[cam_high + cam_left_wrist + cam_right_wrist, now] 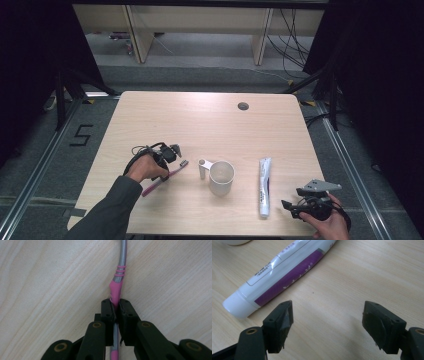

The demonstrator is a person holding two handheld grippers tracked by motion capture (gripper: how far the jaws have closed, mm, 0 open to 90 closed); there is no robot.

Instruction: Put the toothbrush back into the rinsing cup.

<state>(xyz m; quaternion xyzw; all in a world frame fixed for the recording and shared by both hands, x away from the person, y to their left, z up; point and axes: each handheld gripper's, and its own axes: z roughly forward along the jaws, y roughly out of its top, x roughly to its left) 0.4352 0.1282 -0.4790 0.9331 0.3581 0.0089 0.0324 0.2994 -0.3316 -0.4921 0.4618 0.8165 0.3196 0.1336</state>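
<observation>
One toothbrush (pixel 165 176) — one mug (pixel 220 177) — one tube (pixel 264 186).

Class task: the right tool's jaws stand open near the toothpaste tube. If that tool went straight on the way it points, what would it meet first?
Probably bare table: the right tool points just beside the tube, whose cap lies left of its line. Depth is unclear.
</observation>
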